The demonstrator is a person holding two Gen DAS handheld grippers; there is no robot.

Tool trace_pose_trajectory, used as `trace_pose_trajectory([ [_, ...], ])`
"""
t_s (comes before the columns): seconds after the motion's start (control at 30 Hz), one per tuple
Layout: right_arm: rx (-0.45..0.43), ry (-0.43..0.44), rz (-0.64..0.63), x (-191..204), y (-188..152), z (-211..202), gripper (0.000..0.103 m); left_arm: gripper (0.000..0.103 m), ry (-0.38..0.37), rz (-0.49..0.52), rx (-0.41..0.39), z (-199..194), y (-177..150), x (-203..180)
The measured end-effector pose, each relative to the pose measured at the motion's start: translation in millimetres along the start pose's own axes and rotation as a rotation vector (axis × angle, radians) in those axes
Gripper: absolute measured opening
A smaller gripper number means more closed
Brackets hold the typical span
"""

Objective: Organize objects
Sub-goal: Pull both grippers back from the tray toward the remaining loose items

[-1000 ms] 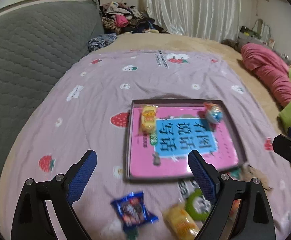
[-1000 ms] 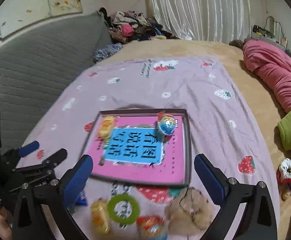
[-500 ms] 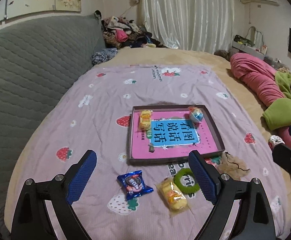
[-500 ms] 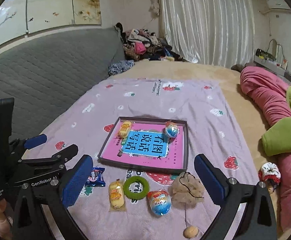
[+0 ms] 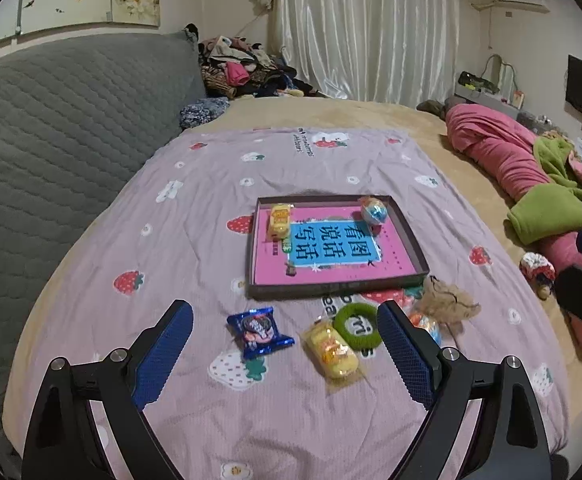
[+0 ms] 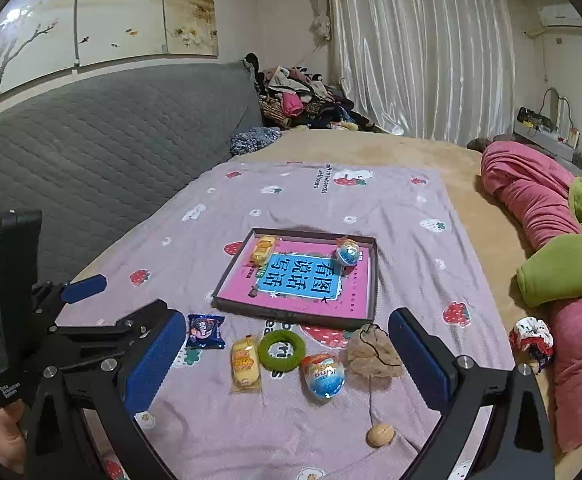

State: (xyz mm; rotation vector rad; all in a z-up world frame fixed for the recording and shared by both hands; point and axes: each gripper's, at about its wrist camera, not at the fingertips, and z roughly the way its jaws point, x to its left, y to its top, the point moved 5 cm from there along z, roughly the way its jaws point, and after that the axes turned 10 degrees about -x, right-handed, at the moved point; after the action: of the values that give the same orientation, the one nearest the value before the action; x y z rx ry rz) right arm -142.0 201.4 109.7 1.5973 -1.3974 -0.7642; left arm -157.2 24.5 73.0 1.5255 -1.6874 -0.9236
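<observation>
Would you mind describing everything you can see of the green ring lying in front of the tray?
The green ring is a fuzzy, fabric-looking loop, olive green, with an open centre through which printed letters on the purple strawberry blanket show. It lies flat on the blanket, just in front of the tray, between a yellow snack packet and a blue-and-orange egg-shaped toy. It sits close beside the packet; contact is unclear. Neither hand-held gripper touches it.
</observation>
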Motion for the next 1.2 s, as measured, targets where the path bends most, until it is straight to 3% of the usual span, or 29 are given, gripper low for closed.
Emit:
trace_pose_trajectory([
  [0.1, -0.001, 0.025, 0.009, 4, -8, -7, 0.102, 0.094, 0.019, 0.015, -0.014, -8, -10, -2],
  [0.5, 0.018, 0.052, 0.027, 18, -49, -14, 0.102, 0.094, -0.030, -0.033, 0.012, -19, -51, -2],
  [0.83, 0.001, 0.007, -0.048, 25, -71, -30, 0.102, 0.094, -0.035, -0.081, 0.043, -20, -80, 8],
  [1.2, 0.003, 0.013, -0.008, 17, -97, -36, 0.102, 0.094, -0.036, -0.092, 0.069, -18, -107, 10],
])
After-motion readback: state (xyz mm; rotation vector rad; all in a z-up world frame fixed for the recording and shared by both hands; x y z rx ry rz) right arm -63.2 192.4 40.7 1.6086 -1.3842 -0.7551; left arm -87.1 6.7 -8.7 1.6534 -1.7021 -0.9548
